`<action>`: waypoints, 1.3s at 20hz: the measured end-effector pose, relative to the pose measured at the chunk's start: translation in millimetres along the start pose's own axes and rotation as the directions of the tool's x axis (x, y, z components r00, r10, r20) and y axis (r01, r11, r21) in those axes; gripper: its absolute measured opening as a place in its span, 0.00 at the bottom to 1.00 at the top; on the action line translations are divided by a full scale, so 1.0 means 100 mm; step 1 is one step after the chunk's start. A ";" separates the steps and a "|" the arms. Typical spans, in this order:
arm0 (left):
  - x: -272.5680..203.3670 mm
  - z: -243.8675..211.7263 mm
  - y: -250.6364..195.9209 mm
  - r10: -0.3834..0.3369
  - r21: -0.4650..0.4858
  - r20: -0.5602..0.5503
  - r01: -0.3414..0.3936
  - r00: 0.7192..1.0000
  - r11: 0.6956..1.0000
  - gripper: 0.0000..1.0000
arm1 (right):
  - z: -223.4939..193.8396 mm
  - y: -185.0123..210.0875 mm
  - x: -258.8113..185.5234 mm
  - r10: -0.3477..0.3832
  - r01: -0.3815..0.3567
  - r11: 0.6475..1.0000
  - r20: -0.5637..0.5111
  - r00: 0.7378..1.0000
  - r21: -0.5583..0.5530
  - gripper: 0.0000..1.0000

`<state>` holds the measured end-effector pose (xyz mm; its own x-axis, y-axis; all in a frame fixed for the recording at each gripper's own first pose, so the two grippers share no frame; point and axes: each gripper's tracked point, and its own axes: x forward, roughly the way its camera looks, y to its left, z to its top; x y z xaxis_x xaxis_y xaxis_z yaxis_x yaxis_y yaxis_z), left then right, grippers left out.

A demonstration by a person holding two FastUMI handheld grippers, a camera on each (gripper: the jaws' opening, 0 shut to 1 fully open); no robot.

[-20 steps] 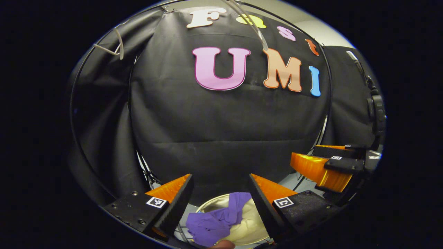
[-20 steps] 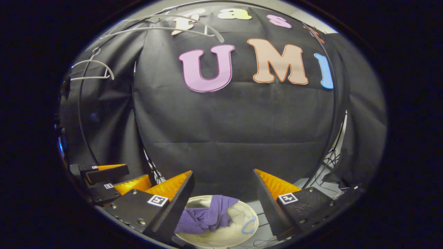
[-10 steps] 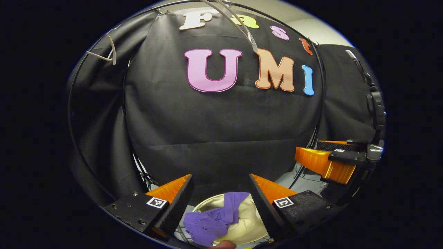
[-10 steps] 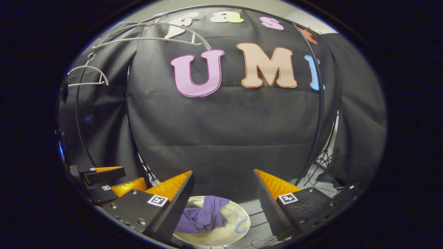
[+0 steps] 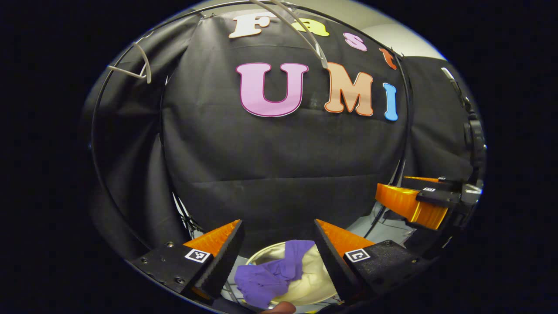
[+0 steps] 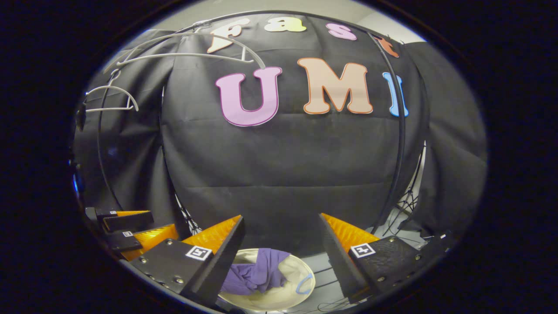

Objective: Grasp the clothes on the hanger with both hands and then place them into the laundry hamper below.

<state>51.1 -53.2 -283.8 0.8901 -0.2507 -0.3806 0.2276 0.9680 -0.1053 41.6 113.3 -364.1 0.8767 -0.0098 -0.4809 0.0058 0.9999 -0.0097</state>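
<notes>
Little has shifted in half a second; both views drifted only slightly. Nearest, my left gripper [image 5: 277,244] stands spread and empty, my right gripper [image 6: 281,240] likewise. Below them, the purple garment [image 6: 257,274] lies in the cream laundry hamper [image 6: 285,294], one fold draped near its rim. Farther up, the bare hanger [image 6: 187,48] hangs. Judgement: placing looks done; I should withdraw straight up, clear of cloth.

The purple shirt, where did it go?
The purple shirt lies crumpled in the cream laundry hamper below, seen between the open tongs at the bottom of both gripper views, under the bare hangers.
</notes>
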 end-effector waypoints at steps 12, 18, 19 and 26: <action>-0.49 0.91 0.13 0.046 0.043 0.170 -0.054 0.984 0.998 0.96 | 0.66 -0.02 -0.33 0.006 -0.005 1.000 0.107 0.994 -0.002 1.00; -0.57 1.20 0.14 0.072 0.101 0.210 -0.095 0.975 0.990 0.93 | 0.98 -0.05 -0.38 0.000 0.000 1.000 0.156 0.988 0.000 1.00; -0.57 1.23 0.12 0.074 0.111 0.220 -0.101 0.973 0.989 0.93 | 1.03 -0.05 -0.41 0.004 -0.003 1.000 0.161 0.987 -0.005 0.99; -0.56 1.58 -0.02 0.067 0.087 0.291 -0.096 0.954 0.992 0.93 | 1.27 0.02 -0.58 0.034 -0.028 0.999 0.188 0.982 -0.038 0.99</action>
<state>63.0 -40.4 -117.0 0.9797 -0.1723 -0.1025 0.1744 0.9846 0.0116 51.6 116.8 -224.8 0.9512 0.0257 -0.3076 -0.0366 0.9989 -0.0298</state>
